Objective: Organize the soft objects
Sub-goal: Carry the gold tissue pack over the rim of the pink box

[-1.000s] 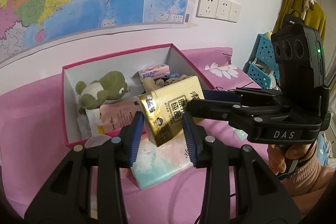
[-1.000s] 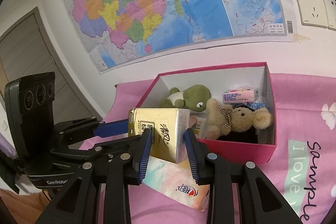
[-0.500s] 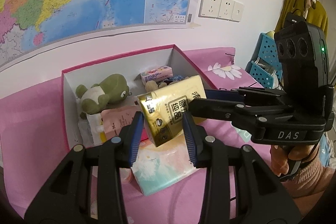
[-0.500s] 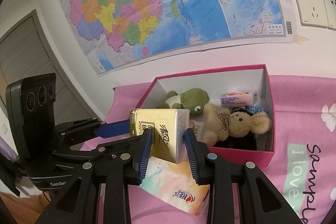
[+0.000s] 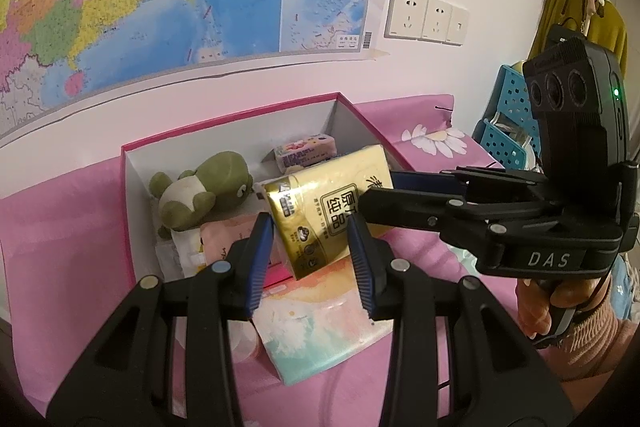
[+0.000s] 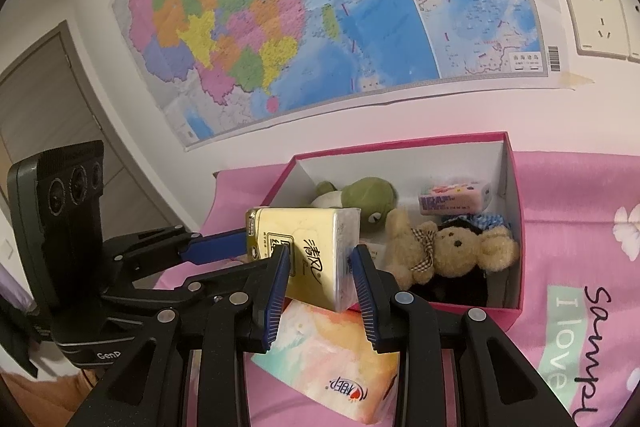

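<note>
You are holding the yellow tissue pack in mid-air over the near edge of the pink box, both tools pinching it from opposite sides so the soft pack does not sag. The right tool and left tool are each closed on it. Only the right view shows the tan bear inside the box.
</note>
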The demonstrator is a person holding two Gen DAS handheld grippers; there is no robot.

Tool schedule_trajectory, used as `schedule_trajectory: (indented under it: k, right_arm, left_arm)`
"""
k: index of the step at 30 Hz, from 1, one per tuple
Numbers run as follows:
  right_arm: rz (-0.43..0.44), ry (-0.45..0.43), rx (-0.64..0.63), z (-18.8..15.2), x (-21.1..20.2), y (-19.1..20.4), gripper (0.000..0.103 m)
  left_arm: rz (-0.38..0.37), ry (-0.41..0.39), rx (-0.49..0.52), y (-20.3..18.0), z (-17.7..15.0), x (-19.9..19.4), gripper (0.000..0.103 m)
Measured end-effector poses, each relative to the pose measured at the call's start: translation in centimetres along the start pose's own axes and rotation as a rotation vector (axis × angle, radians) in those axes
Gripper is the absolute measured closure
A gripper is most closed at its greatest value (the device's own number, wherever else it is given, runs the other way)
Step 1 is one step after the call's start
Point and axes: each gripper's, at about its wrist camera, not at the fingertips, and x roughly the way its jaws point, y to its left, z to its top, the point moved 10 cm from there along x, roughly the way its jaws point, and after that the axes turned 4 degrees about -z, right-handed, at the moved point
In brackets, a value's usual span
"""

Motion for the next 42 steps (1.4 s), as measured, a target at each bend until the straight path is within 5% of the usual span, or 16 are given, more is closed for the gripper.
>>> schedule_trajectory:
  k: [42]
  right_arm:
    - [-0.008, 0.014, 0.013, 1.7, 1.9, -1.3, 0.070]
  left_arm:
    - [0.027, 0.026, 0.010, 0.9, 1.1, 2.0, 0.063]
